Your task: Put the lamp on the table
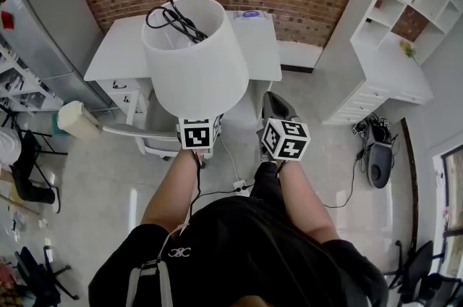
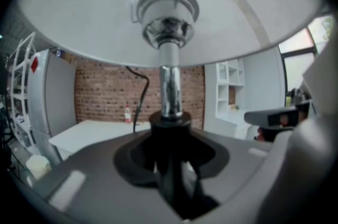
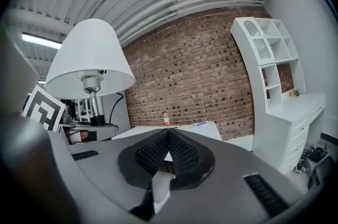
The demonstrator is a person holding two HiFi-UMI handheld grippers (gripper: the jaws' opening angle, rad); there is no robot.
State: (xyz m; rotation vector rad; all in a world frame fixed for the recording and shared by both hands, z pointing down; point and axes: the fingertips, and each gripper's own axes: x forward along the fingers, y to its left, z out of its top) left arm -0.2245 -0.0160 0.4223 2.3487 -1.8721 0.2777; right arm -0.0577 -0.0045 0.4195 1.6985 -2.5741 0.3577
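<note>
White shade of the lamp, item in carriage; we are holding it upright, with the shade directly above the left gripper; it is not yet on the table, which is lying ahead of the jaws.

Risks, as we are judging them:
- The load is sitting high above a single grip on a slim stem; any tilt of the hand is likely to be swinging the shade sideways and turning the stem in the pads.
- A black cord is lying loosely coiled in the top of the shade; it may be sliding off and snagging as we lower.
- The base is hanging below the jaws, out of every view; we are therefore risking a knock against the table edge.
- A small bottle is standing at the far side of the table, well beyond the jaws; it could be getting struck if we reach too deep.

Jaws, left: standing partly apart and clamping on the dark lower part of the stem; the chrome tube is rising just above the pads; nothing else is touching them.

Jaws, right gripper: the tips are meeting, with nothing between them; it is carrying nothing and hanging just beside the left gripper, with the lamp off to its left.
</note>
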